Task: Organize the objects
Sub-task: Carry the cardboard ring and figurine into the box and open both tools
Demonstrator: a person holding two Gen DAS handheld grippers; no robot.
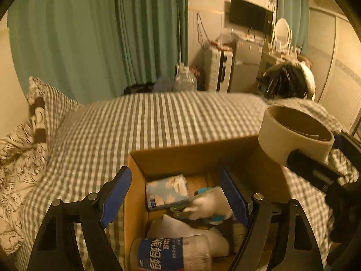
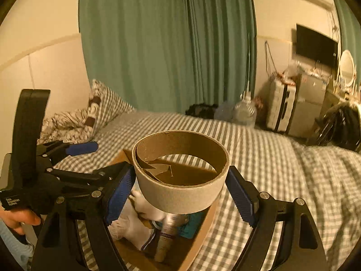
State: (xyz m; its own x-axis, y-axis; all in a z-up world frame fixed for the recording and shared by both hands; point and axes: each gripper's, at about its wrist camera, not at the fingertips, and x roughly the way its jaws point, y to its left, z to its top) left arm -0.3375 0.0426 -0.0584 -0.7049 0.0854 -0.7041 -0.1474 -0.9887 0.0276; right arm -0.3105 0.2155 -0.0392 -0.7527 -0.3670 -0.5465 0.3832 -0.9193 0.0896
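An open cardboard box (image 1: 191, 155) sits on the checked bed. It holds a tissue pack (image 1: 165, 190), a bottle with a blue label (image 1: 167, 254), white cloth and other small items. My left gripper (image 1: 176, 196) is open and empty, its fingers spread over the box. My right gripper (image 2: 180, 194) is shut on a wide cardboard ring (image 2: 180, 180) and holds it above the box (image 2: 198, 232). The ring also shows in the left wrist view (image 1: 295, 133), at the box's right, with the right gripper (image 1: 315, 169) behind it.
The bed (image 1: 158, 117) has pillows (image 1: 38, 103) at the left. Green curtains (image 1: 101, 33) hang behind. A water jug (image 1: 185, 79), a suitcase (image 1: 217, 70), a cabinet, a wall television (image 1: 250, 17) and a mirror stand past the bed.
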